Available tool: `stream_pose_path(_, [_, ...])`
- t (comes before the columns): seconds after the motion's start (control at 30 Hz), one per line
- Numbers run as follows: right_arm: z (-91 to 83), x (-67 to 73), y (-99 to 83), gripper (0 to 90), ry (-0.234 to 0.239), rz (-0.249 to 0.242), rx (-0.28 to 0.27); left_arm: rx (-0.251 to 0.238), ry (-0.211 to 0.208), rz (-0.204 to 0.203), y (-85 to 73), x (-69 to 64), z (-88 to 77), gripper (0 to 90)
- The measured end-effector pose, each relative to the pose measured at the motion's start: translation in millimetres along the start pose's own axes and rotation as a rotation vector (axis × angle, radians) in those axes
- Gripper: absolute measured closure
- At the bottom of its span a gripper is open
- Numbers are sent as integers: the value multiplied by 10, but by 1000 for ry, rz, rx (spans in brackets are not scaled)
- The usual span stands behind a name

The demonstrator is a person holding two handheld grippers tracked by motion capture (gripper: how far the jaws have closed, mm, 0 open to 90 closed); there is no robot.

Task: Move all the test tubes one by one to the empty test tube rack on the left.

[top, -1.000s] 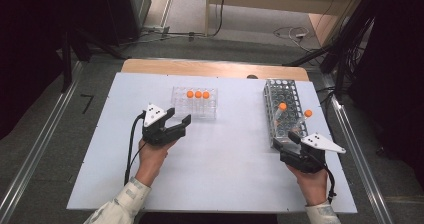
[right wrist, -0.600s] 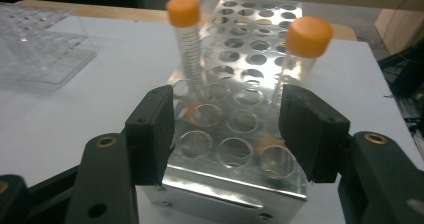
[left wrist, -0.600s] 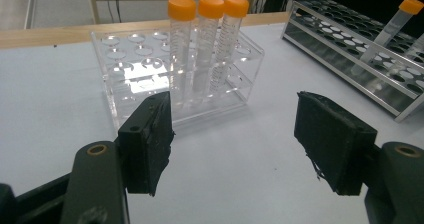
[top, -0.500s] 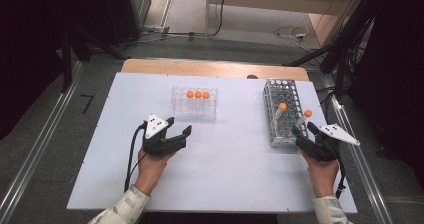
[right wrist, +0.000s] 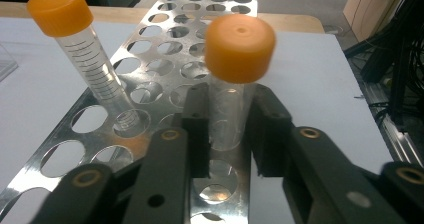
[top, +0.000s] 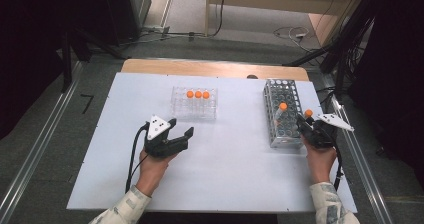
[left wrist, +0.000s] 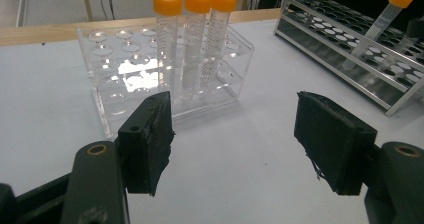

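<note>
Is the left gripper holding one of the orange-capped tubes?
No: in the left gripper view the left gripper stands open with only bare table between its jaws, short of the three tubes upright in the clear rack.

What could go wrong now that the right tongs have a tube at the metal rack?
1. The right tongs grip the held tube low on its clear body, so its capped top could tip or slip when moved.
2. The leaning tube sits tilted in the metal rack right beside it; a sideways move could knock it.
3. The left tongs hang open, holding nothing, so nothing steadies the rack.
</note>
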State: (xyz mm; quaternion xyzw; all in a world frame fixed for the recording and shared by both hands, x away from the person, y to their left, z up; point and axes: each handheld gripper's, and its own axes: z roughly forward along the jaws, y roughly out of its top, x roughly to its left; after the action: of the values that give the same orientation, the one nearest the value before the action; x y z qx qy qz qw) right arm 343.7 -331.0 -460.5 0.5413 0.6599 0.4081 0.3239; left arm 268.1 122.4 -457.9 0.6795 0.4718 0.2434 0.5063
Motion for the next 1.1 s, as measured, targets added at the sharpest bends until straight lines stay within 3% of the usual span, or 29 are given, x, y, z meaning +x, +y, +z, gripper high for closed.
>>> stream_pose_path(0.2, [-130, 22, 93, 712, -7, -17, -61, 1, -4, 4, 1, -6, -5, 318])
stream_pose_path(0.37, [-364, 50, 244, 713, -17, -40, -138, -11, -12, -2, 17, -21, -21, 317])
stream_pose_path(0.47, [-538, 88, 332, 712, 7, -45, -183, -20, -18, -2, 31, -30, -36, 310])
stream_pose_path(0.6, [-738, 225, 381, 713, 80, -74, -199, -19, -33, -1, 45, -62, -42, 285])
stream_pose_path(0.77, [-843, 491, 380, 713, 215, -112, -177, -12, -62, 8, 62, -129, -29, 245])
stream_pose_path(1.0, [-776, 898, 289, 714, 376, -156, -110, -30, -123, 26, 114, -269, -48, 277])
stream_pose_path(1.1, [-670, 1144, 190, 714, 437, -195, -68, -44, -161, 43, 156, -367, -66, 305])
